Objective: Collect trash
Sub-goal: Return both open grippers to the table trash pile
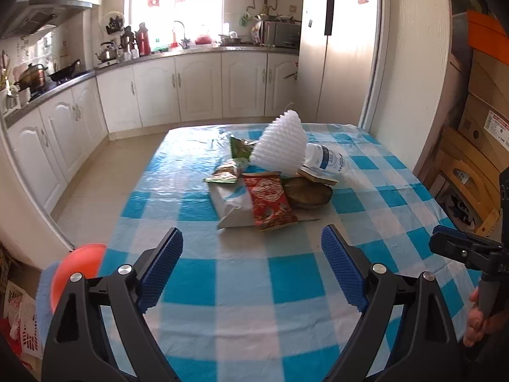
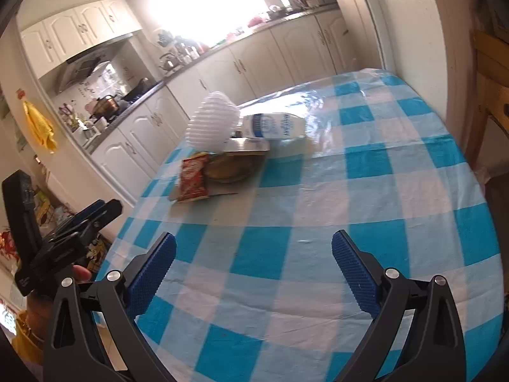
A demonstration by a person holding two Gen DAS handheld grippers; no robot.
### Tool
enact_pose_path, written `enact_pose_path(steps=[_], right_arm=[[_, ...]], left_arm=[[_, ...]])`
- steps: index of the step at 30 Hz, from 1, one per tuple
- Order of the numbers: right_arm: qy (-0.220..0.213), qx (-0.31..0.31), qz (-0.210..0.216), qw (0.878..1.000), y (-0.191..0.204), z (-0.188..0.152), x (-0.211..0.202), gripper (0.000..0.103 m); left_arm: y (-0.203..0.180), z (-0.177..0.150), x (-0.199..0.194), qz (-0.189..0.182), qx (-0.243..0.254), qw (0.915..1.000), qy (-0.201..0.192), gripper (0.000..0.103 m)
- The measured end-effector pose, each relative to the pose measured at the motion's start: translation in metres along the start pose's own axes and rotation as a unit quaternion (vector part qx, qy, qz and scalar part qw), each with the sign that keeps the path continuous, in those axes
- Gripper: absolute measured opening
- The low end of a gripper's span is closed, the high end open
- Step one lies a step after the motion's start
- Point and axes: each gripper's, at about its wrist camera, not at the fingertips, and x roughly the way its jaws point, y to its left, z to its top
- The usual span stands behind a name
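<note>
Desk [image 1: 241, 289]: checked blue-and-white cloth under a glossy film; both tools hang over its near edge, the trash pile well away at 12 o'clock of the left view and 11 o'clock of the right view.
Trash pile [image 1: 270, 187]: heaped in one loose cluster, pieces leaning on one another, so pulling a lower one could likely drag or topple the rest.
Foam net [image 1: 280, 146]: white, perched on top and tilted; likely first to roll off toward the desk edge if the heap is nudged.
Bottle [image 2: 273, 125]: lying on its side behind the heap; round, so a sideways bump could send it rolling on the slick film.
Red wrapper [image 1: 270, 203]: flat and thin at the front; pads may slide over it and pinch the film instead.
Left tool [image 1: 251, 264]: spread wide, nothing between the pads.
Right tool [image 2: 254, 267]: spread wide, empty.
Left view only: green wrappers [image 1: 235, 159], white packet [image 1: 229, 203], orange ball [image 1: 79, 270] at 8 o'clock.
Right view only: bottle's full label side, bare cloth at 3 o'clock.
</note>
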Motion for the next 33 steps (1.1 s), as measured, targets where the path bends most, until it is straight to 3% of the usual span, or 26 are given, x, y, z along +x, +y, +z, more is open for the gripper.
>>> enact_pose_path(steps=[2, 5, 12, 15, 19, 27, 28, 31, 33], right_arm=[[0.001, 0.004, -0.002, 1.0, -0.005, 0.004, 0.0, 0.097], [0.003, 0.004, -0.015, 1.0, -0.01, 0.012, 0.001, 0.097], [0.01, -0.009, -0.01, 1.0, -0.006, 0.038, 0.017, 0.097], [0.015, -0.004, 0.011, 1.0, -0.001, 0.053, 0.028, 0.097], [0.018, -0.01, 0.038, 0.999, 0.011, 0.074, 0.048, 0.097], [0.039, -0.003, 0.116, 0.993, 0.036, 0.113, 0.105, 0.095], [0.046, 0.009, 0.133, 0.99, 0.036, 0.116, 0.114, 0.093], [0.062, 0.017, 0.148, 0.987, 0.041, 0.121, 0.133, 0.066], [0.067, 0.02, 0.145, 0.987, 0.042, 0.124, 0.144, 0.064]], left_arm=[[-0.006, 0.004, 0.016, -0.003, 0.0, 1.0, 0.002, 0.089], [-0.011, 0.013, 0.042, -0.005, -0.006, 0.9999, 0.009, 0.079], [-0.019, 0.024, 0.087, -0.007, 0.0, 0.9994, 0.033, 0.073], [-0.021, 0.028, 0.1, -0.004, 0.009, 0.9992, 0.039, 0.072], [-0.02, 0.03, 0.114, 0.001, 0.009, 0.9986, 0.053, 0.059], [-0.013, 0.032, 0.118, -0.006, -0.005, 0.9985, 0.054, 0.048], [-0.013, 0.032, 0.118, -0.006, -0.004, 0.9985, 0.053, 0.047], [-0.011, 0.031, 0.116, -0.007, -0.009, 0.9986, 0.052, 0.046], [-0.008, 0.03, 0.115, -0.01, -0.016, 0.9985, 0.052, 0.045]])
